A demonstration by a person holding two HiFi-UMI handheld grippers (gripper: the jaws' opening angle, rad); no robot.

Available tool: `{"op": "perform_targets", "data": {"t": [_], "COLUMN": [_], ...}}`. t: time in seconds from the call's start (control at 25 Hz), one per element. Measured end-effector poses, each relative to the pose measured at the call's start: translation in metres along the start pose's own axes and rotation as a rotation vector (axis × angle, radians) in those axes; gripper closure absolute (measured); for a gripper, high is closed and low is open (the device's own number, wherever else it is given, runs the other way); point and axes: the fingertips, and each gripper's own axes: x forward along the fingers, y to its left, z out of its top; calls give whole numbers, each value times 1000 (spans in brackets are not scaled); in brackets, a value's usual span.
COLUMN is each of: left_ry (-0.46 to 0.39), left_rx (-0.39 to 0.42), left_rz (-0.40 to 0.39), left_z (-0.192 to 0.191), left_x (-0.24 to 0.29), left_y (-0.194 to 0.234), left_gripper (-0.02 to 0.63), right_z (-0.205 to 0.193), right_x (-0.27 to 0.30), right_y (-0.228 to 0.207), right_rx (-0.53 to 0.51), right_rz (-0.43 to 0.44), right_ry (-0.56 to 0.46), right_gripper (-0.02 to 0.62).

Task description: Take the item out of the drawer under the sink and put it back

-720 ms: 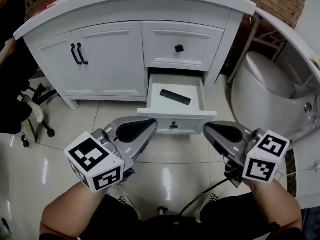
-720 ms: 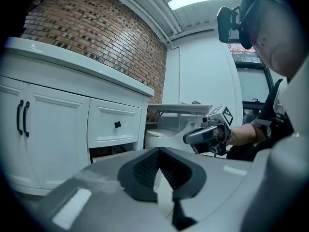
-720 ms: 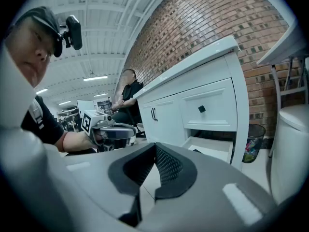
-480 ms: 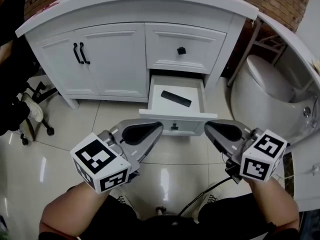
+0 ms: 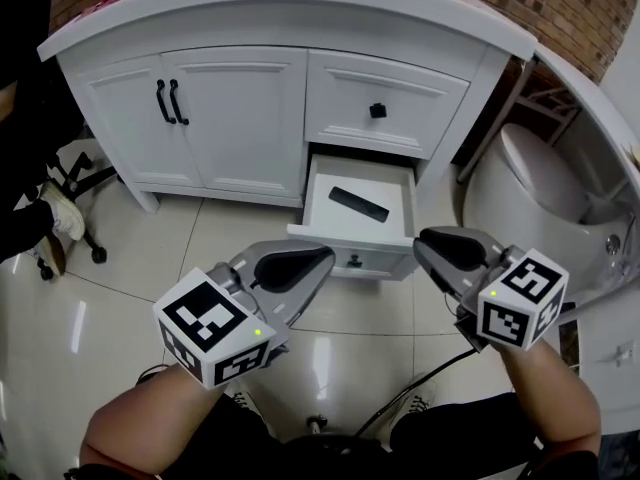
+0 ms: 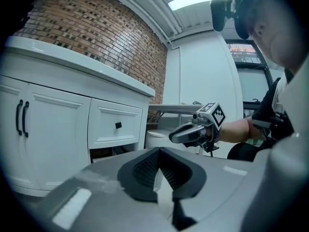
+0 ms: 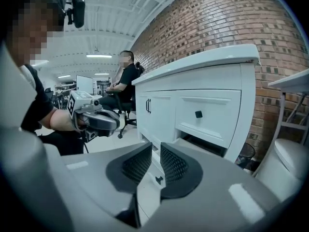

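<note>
Black, flat and slim, the oblong item (image 5: pixel 359 204) lay askew on the white floor of the open drawer (image 5: pixel 313 196), far beyond my tips. My left gripper (image 5: pixel 322 257) was closed on nothing. My right gripper (image 5: pixel 422 242) stood slightly parted and empty, near the drawer's front.

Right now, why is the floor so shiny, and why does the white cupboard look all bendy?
Head view: light bounces off the glossy floor tiles as white streaks, and the wide lens bows the vanity top into a curve. Left gripper view: the ceiling lamp is washed out, and the corners go black. Right gripper view: same dark round edge; the brick wall bulges.
</note>
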Motion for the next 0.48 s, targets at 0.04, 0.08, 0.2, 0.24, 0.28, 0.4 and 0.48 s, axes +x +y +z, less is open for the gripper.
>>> {"op": "perform_targets", "data": {"t": [0.04, 0.08, 0.2, 0.24, 0.28, 0.4, 0.48], "left_ry": [3, 9, 31, 36, 40, 45, 41], "left_rx": [7, 16, 26, 25, 25, 33, 39], "left_rz": [-5, -7, -20, -26, -30, -32, -29], "left_z": [-1, -2, -7, -8, -8, -6, -5], "left_x": [2, 3, 10, 13, 15, 19, 19], "left_y": [0, 1, -1, -2, -4, -5, -3], "left_gripper": [600, 600, 600, 600, 600, 600, 600], "right_z": [1, 2, 8, 8, 8, 4, -3], "right_x": [5, 11, 34, 42, 51, 74, 88], "right_y": [-2, -6, -24, -31, -38, -54, -62], "right_rx": [-19, -42, -112, -140, -173, -290, -354], "right_rz": [-3, -9, -26, -30, -34, -53, -52], "right_ry": [11, 21, 49, 64, 80, 111, 142], "right_gripper": [545, 541, 528, 518, 515, 514, 514]}}
